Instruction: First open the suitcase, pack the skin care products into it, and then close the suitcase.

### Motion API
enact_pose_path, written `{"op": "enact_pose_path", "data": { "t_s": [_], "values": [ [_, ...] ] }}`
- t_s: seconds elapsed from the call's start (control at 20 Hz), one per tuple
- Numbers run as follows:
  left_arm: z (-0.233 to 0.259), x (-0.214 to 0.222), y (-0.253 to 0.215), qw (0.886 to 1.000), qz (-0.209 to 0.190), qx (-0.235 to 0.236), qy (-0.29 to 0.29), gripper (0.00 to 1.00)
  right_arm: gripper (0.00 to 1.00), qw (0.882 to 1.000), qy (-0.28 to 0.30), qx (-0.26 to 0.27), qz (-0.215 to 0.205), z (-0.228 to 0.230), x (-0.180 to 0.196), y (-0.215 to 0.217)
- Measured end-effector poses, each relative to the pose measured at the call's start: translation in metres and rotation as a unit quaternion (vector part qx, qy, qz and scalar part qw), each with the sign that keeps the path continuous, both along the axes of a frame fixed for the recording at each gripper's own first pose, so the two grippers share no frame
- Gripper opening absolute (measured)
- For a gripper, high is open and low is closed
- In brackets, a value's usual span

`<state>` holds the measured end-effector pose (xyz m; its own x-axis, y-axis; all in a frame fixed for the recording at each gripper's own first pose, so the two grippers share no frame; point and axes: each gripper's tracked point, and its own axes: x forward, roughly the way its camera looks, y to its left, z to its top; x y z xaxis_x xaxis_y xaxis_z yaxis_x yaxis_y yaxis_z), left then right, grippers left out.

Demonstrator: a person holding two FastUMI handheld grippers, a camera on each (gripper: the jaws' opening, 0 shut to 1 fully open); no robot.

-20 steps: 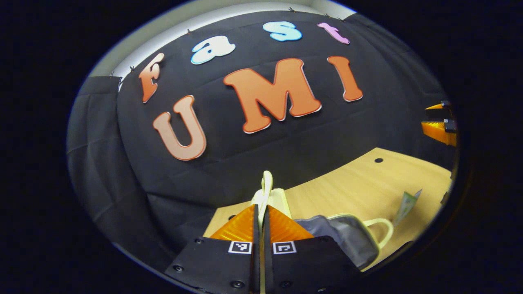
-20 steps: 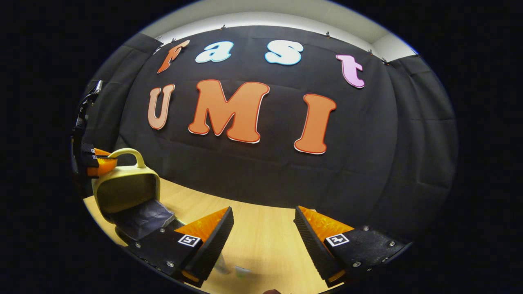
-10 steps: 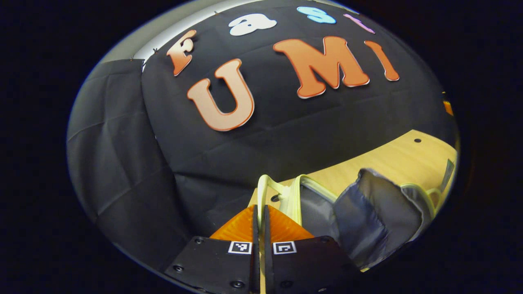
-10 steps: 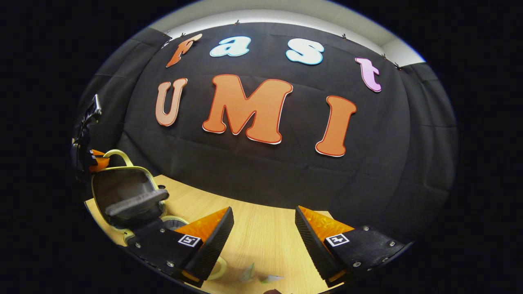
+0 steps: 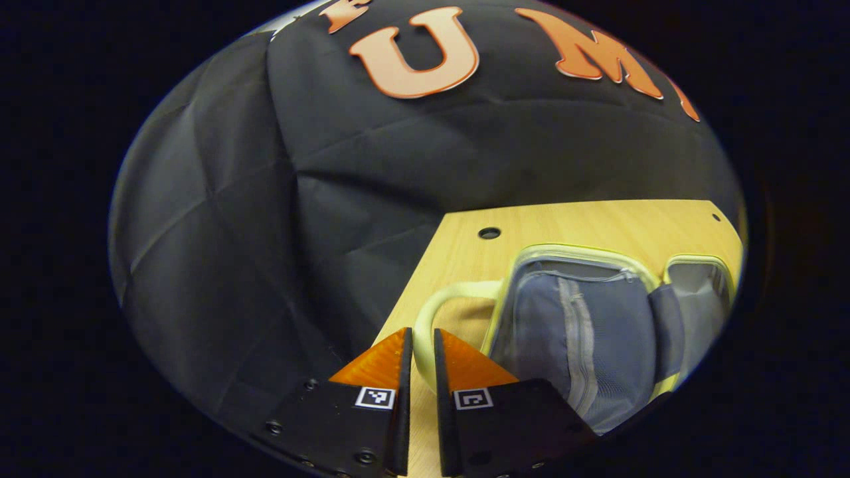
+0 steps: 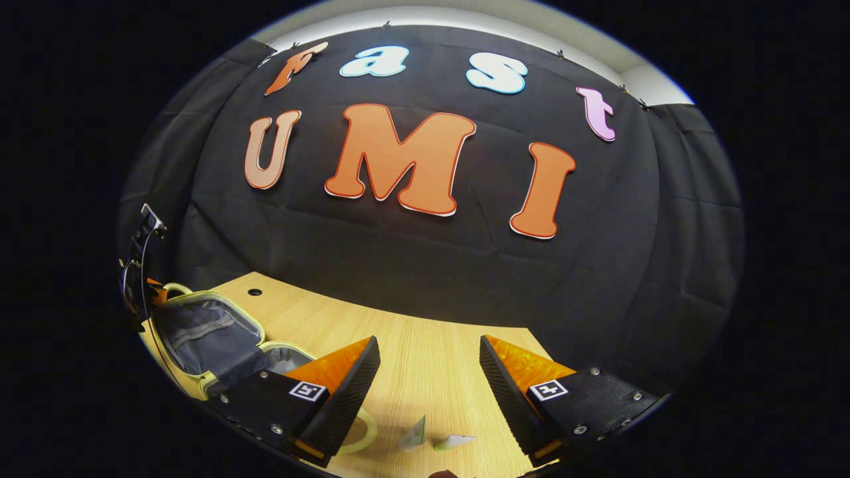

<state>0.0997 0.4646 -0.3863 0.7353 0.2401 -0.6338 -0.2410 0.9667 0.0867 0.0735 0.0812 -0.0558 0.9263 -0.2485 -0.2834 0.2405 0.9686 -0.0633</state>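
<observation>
Straddling suitcase (image 5: 584, 345) handle (image 5: 438, 312): left hand-held gripper (image 5: 422, 345), near table (image 5: 597, 222) edge.

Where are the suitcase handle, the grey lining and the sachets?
suitcase handle (image 5: 425, 318), left gripper view, on its curved loop.
grey lining (image 5: 571, 332), left gripper view, on the zipped pocket.
sachets (image 6: 415, 435), right gripper view, on the left one.
</observation>
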Motion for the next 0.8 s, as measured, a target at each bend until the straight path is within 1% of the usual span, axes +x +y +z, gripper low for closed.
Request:
{"op": "enact_pose_path", "data": {
  "t_s": [0.05, 0.1, 0.15, 0.25, 0.3, 0.4, 0.45, 0.55, 0.6, 0.7, 0.75, 0.8],
  "values": [
    [0.005, 0.003, -0.005, 1.000, 0.004, -0.010, -0.011, 0.17, 0.96, 1.000, 0.002, -0.003, -0.003, -0.001, -0.003, -0.003],
    [0.008, 0.005, -0.009, 1.000, 0.002, -0.015, -0.022, 0.21, 0.95, 1.000, 0.002, -0.005, -0.006, -0.001, -0.005, -0.005],
    [0.018, 0.006, -0.015, 0.999, 0.000, -0.021, -0.034, 0.38, 0.96, 1.000, 0.003, -0.005, -0.008, -0.001, -0.007, -0.007],
    [0.042, 0.010, -0.032, 0.998, -0.011, -0.033, -0.059, 0.59, 0.96, 1.000, 0.004, -0.005, -0.011, -0.004, -0.010, -0.013],
    [0.050, 0.015, -0.045, 0.996, -0.022, -0.041, -0.075, 0.65, 0.95, 1.000, 0.006, -0.002, -0.012, -0.007, -0.012, -0.015],
    [0.070, 0.023, -0.076, 0.992, -0.047, -0.055, -0.099, 0.72, 0.96, 1.000, 0.012, 0.009, -0.015, -0.013, -0.017, -0.020],
    [0.080, 0.026, -0.092, 0.990, -0.061, -0.062, -0.108, 0.77, 0.96, 1.000, 0.014, 0.011, -0.016, -0.014, -0.018, -0.023],
    [0.103, 0.027, -0.125, 0.986, -0.088, -0.060, -0.128, 0.81, 0.96, 1.000, 0.015, 0.007, -0.014, -0.017, -0.024, -0.029],
    [0.109, 0.026, -0.144, 0.983, -0.108, -0.058, -0.134, 0.83, 0.96, 1.000, 0.016, 0.004, -0.012, -0.018, -0.027, -0.031],
    [0.113, 0.021, -0.181, 0.980, -0.137, -0.056, -0.134, 0.92, 0.96, 1.000, 0.019, 0.003, -0.007, -0.022, -0.031, -0.037],
    [0.116, 0.016, -0.198, 0.978, -0.152, -0.054, -0.134, 0.98, 0.96, 1.000, 0.022, 0.005, -0.005, -0.024, -0.034, -0.040],
    [0.122, 0.014, -0.216, 0.975, -0.165, -0.050, -0.138, 0.98, 0.96, 1.000, 0.024, 0.006, -0.004, -0.026, -0.037, -0.043]
  ]
}}
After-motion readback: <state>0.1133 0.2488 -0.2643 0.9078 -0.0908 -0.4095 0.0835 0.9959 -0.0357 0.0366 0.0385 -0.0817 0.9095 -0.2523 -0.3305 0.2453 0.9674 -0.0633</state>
